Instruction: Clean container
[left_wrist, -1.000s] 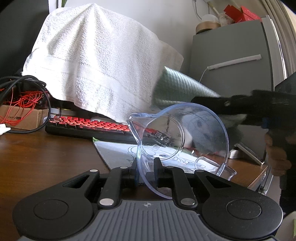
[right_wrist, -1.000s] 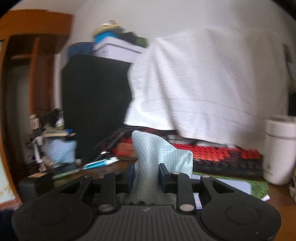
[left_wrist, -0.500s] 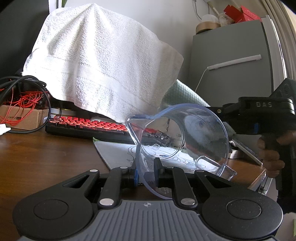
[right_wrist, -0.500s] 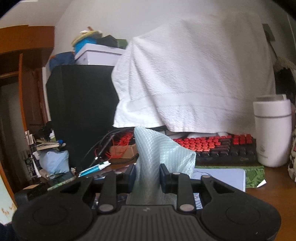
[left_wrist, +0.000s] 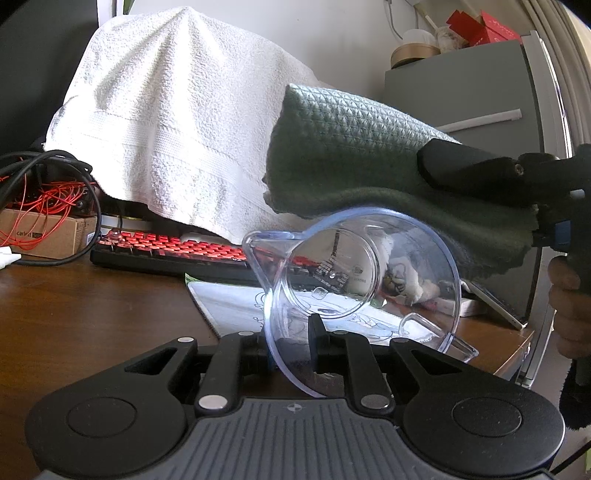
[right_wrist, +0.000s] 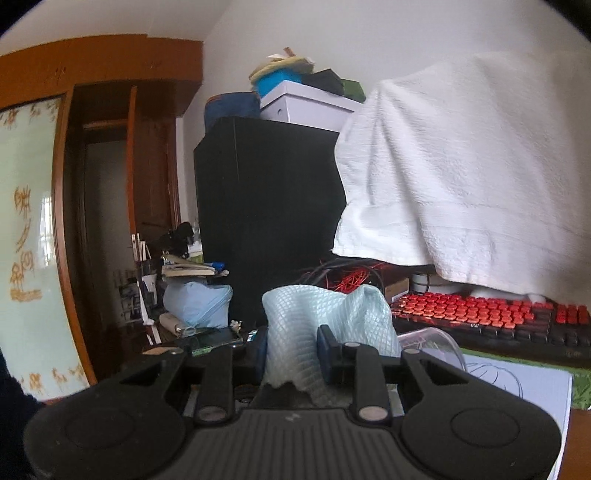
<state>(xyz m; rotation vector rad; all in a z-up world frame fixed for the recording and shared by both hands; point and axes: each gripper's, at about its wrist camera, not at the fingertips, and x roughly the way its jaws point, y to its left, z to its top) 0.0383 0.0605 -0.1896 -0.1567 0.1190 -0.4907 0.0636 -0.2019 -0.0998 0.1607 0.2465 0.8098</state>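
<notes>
Container: clear plastic jug (left_wrist: 364, 280) tipped on its side above the table (left_wrist: 92, 317), mouth toward the camera.
Left gripper (left_wrist: 291, 345): jaws clamped on the jug's rim.
Cloth (right_wrist: 325, 328): pale green, just above the jug.
Right gripper (right_wrist: 291, 350): jaws closed on the cloth.
Behind: red keyboard (left_wrist: 173, 247), white towel (left_wrist: 177, 136).

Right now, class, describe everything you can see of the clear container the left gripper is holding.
The clear container is a transparent, faintly blue plastic jug with a pouring spout at its upper left and a handle at its lower right. It lies tipped on its side, mouth toward the camera, held above the wooden desk. The left gripper is shut on its lower rim, one finger inside. It looks empty. The green cloth hangs just above its rim; contact cannot be told.
</notes>
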